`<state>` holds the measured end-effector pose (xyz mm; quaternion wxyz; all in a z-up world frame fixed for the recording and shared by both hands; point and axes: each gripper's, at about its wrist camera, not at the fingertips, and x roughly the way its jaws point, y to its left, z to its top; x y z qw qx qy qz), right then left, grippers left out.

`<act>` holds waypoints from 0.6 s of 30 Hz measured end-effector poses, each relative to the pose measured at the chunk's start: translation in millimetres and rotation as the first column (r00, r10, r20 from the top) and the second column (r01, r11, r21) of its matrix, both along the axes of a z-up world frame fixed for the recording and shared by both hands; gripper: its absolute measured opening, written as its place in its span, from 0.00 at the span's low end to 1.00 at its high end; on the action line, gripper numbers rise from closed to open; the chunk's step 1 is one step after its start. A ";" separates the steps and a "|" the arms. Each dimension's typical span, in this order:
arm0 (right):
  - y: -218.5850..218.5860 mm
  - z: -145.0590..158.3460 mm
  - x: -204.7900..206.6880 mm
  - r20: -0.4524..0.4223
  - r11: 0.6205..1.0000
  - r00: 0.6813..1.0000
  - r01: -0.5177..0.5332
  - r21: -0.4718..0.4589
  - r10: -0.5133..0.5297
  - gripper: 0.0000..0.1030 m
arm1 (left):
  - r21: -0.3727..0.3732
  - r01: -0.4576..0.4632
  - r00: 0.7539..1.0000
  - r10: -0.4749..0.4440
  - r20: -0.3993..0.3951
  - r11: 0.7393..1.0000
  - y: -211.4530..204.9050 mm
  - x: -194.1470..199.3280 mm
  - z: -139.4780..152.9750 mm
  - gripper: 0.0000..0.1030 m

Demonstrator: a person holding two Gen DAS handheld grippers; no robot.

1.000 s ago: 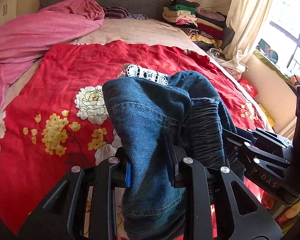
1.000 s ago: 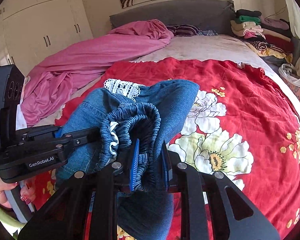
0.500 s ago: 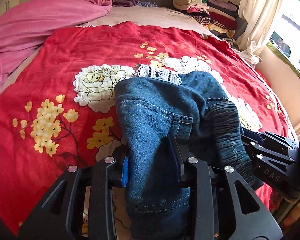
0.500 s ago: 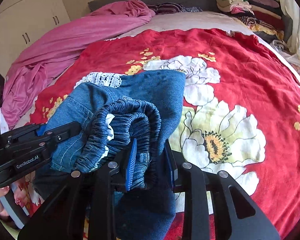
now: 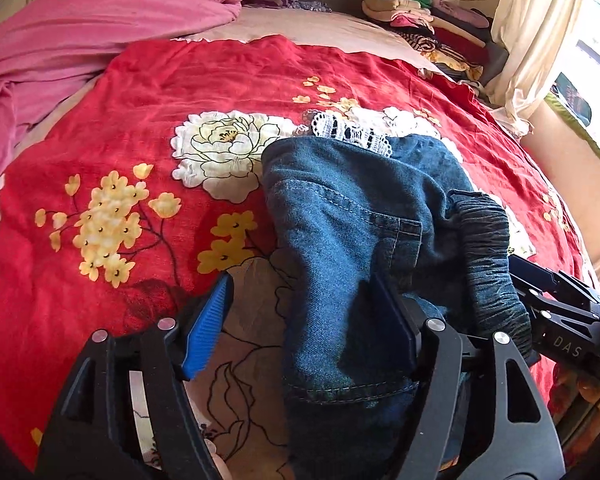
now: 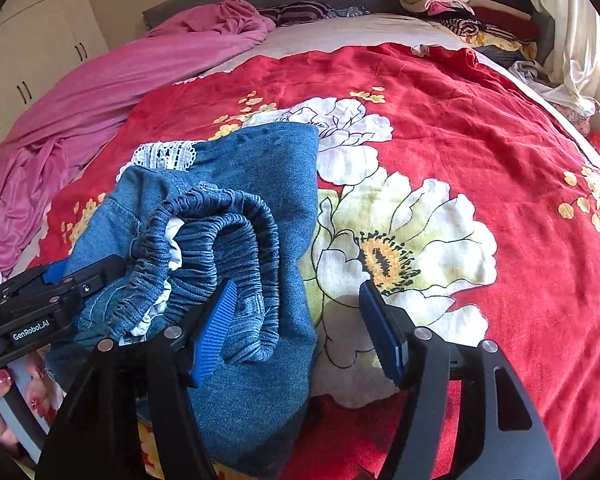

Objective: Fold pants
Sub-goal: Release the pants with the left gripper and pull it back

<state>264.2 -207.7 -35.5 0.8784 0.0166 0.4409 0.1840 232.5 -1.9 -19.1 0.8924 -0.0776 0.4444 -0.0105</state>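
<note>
Here: jeans (image 5: 340, 216) on red floral bedspread (image 6: 480, 128); both tongs spread apart, gripping nothing.

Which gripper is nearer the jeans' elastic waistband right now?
Right. The right gripper has its left finger against the elastic waistband; the left gripper straddles the denim beside it.

The pants (image 5: 340, 240) are blue denim with white lace trim (image 5: 350, 134). Under them, the bedspread (image 6: 480, 120) is red with white peonies and yellow blossoms. Beyond the bedspread lies a pink sheet (image 6: 100, 92). Both grippers are black with blue pads (image 6: 214, 332).
</note>
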 end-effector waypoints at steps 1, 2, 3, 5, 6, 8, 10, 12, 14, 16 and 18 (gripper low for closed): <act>-0.8 1.8 -0.5 0.002 1.000 1.000 0.000 0.004 0.000 0.64 | -0.001 -0.001 1.000 0.001 -0.002 1.000 0.5 -0.6 0.6 0.64; -1.7 3.8 -1.5 0.006 1.000 1.000 0.000 0.008 0.000 0.64 | -0.002 -0.002 1.000 0.002 -0.004 1.000 1.0 -1.2 1.1 0.66; -2.0 6.5 -2.5 0.013 1.000 1.000 0.003 0.006 -0.003 0.67 | -0.004 -0.005 1.000 0.005 -0.006 1.000 1.8 -1.8 1.5 0.68; -3.1 11.0 -4.5 0.029 1.000 1.000 0.005 -0.005 -0.004 0.73 | -0.012 -0.011 1.000 0.011 -0.015 1.000 4.0 -2.4 2.5 0.75; -4.4 12.8 -5.3 0.034 1.000 0.999 0.007 -0.008 -0.007 0.75 | -0.016 -0.014 1.000 0.013 -0.017 1.000 4.8 -2.6 3.0 0.77; -7.4 16.3 -6.0 0.040 1.000 0.999 0.018 -0.001 -0.018 0.80 | -0.017 -0.011 1.000 0.011 -0.019 1.000 5.6 -3.2 4.2 0.80; -10.9 19.9 -6.8 0.048 1.000 0.998 0.029 0.008 -0.029 0.82 | -0.015 -0.009 1.000 0.008 -0.022 1.000 5.6 -4.0 5.2 0.82; -13.5 23.6 -8.0 0.055 0.999 0.998 0.043 0.015 -0.044 0.84 | -0.018 -0.008 1.000 0.008 -0.025 1.000 5.6 -4.7 6.6 0.84; -16.6 27.0 -9.1 0.059 0.998 0.997 0.053 0.026 -0.055 0.89 | -0.018 -0.005 1.000 0.005 -0.025 1.000 5.1 -5.8 8.0 0.86; -18.0 30.6 -10.4 0.066 0.998 0.996 0.057 0.027 -0.059 0.90 | -0.015 -0.002 1.000 0.001 -0.024 1.000 4.2 -7.1 9.8 0.88; -18.8 34.3 -11.5 0.070 0.998 0.996 0.061 0.027 -0.063 0.91 | -0.016 -0.002 1.000 0.002 -0.022 1.000 3.9 -8.4 11.6 0.89</act>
